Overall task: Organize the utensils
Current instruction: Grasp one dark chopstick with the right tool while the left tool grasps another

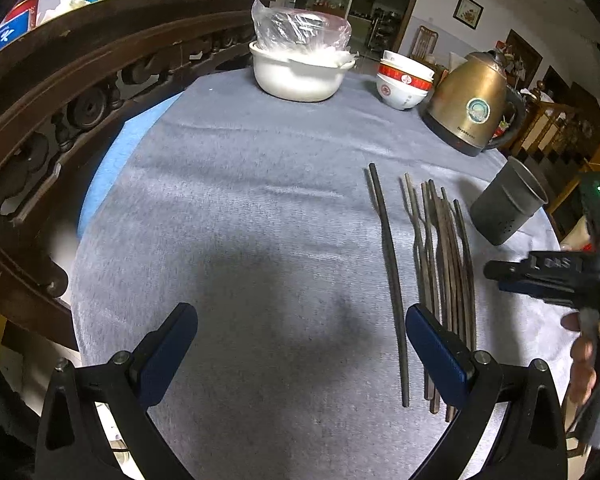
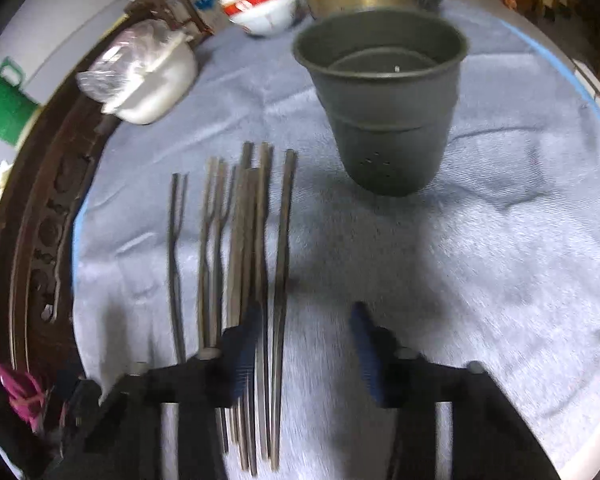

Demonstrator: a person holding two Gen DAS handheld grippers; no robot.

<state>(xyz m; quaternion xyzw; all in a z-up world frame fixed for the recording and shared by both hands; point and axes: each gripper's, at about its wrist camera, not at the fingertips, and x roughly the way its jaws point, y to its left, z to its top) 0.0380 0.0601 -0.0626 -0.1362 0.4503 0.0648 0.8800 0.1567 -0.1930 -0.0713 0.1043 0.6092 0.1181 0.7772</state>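
Several brown chopsticks point(image 1: 444, 248) point(image 2: 244, 232) lie side by side on the grey cloth, with a darker pair point(image 1: 388, 240) point(image 2: 175, 248) apart on their left. A dark grey perforated holder cup point(image 1: 508, 204) point(image 2: 384, 120) stands upright and empty just beyond them to the right. My left gripper point(image 1: 302, 320) is open wide above the cloth, its right finger over the near ends of the chopsticks. My right gripper point(image 2: 304, 340) point(image 1: 496, 276) points steeply down over the bundle's right side, jaws apart; the rightmost chopsticks run between the fingers beside the left one, not pinched.
At the far edge of the table stand a white pot point(image 1: 300, 76) with a plastic bag in it, stacked red-and-white bowls point(image 1: 404, 84) and a brass-coloured kettle point(image 1: 472, 108). A carved dark wooden rail point(image 1: 80, 92) curves along the left. A hand point(image 1: 584, 360) holds the right gripper.
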